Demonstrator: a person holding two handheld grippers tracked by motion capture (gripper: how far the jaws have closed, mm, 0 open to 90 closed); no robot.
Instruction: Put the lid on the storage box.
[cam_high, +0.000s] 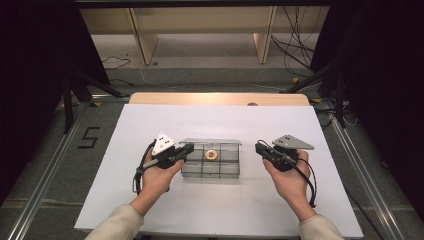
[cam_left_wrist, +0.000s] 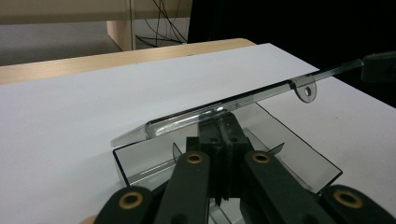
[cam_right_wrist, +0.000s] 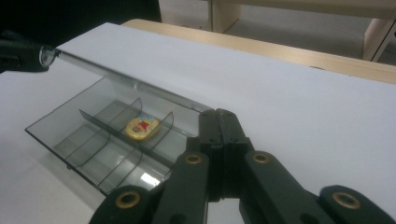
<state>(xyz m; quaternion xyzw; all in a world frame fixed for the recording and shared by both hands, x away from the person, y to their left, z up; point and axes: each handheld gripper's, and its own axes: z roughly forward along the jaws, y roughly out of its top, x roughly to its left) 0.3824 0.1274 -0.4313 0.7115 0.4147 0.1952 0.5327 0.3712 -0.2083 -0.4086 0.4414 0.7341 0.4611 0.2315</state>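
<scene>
The clear divided box (cam_high: 210, 161) sits mid-worktop (cam_high: 150, 210) between your two tools. Its lid (cam_left_wrist: 224, 106) stands raised on the far side, and a small yellow-and-red item (cam_right_wrist: 139, 127) lies in one far-row compartment.

Your left tool (cam_high: 186, 148) is at the box's left end, jaws together; whether they pinch the lid cannot be told. Your right tool (cam_high: 259, 148) is just off the right end, jaws closed on nothing.

Judged from this, the box is open with one piece inside; closing the lid appears to remain.

The worktop around the box is bare on all sides, and its edges are well away.
</scene>
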